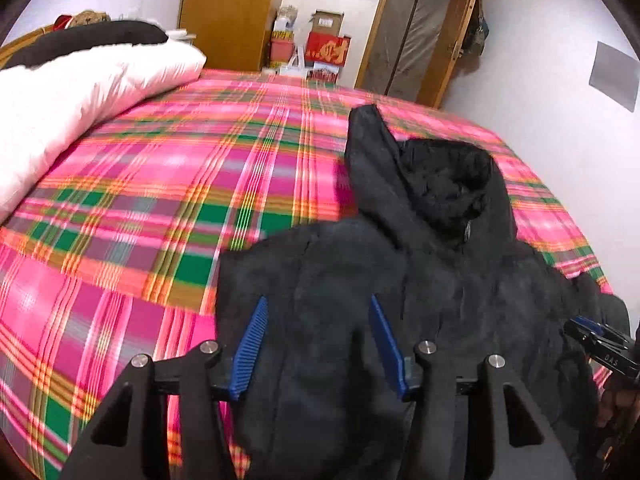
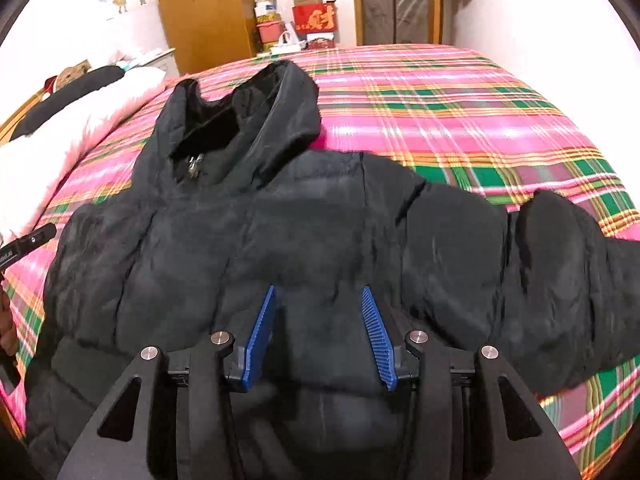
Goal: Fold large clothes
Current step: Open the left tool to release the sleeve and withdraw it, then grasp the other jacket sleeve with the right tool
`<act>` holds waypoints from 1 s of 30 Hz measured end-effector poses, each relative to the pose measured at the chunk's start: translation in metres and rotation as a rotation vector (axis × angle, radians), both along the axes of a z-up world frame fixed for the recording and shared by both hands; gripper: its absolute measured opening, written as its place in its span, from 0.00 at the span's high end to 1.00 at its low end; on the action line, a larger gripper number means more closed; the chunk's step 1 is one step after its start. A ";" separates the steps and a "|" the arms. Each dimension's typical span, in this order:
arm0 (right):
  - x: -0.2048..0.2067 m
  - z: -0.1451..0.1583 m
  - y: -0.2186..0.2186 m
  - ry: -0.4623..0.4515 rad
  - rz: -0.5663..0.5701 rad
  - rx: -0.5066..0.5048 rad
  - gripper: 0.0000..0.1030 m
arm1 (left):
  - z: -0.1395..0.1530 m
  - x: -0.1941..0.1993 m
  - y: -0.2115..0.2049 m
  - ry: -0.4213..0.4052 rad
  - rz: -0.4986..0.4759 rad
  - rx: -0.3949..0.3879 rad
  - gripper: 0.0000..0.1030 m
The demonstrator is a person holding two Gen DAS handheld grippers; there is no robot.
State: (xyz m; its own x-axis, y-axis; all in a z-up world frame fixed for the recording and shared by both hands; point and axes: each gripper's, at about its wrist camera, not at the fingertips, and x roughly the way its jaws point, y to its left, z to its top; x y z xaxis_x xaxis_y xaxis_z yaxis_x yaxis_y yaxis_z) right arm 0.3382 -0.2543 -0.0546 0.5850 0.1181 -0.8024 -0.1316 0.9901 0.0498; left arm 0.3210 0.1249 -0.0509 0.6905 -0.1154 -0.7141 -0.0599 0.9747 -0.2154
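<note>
A black hooded puffer jacket point(image 1: 440, 260) lies front up on the plaid bed point(image 1: 160, 180). Its hood point(image 1: 440, 176) points toward the far wall. My left gripper point(image 1: 316, 300) sits at the jacket's lower left part, blue pads pressing on a bulge of padded fabric. In the right wrist view the jacket point(image 2: 280, 220) spreads wide, one sleeve point(image 2: 560, 272) stretched out to the right. My right gripper point(image 2: 318, 292) is closed on a thick fold of the jacket's lower front. Each gripper shows at the edge of the other's view, the right gripper point(image 1: 600, 344) and the left gripper point(image 2: 28, 244).
A white duvet point(image 1: 80, 92) with a dark garment on top lies along the bed's left side. Beyond the bed stand a wooden wardrobe point(image 1: 228, 12), stacked boxes point(image 1: 324, 48) and a door frame point(image 1: 416, 32). Bare plaid sheet point(image 2: 460, 120) stretches right of the hood.
</note>
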 end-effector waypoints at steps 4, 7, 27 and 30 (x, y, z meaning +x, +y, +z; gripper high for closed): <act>0.005 -0.031 0.000 0.065 0.009 -0.013 0.56 | -0.035 0.001 0.001 0.105 0.016 -0.004 0.46; 0.008 -0.033 0.001 0.068 0.008 -0.019 0.56 | -0.039 0.005 -0.001 0.114 0.022 0.008 0.45; -0.161 0.041 -0.110 0.036 -0.259 0.158 0.54 | 0.041 -0.138 -0.080 0.077 -0.072 0.004 0.47; -0.171 0.046 -0.133 0.028 -0.302 0.169 0.54 | 0.044 -0.148 -0.096 0.085 -0.096 -0.003 0.47</act>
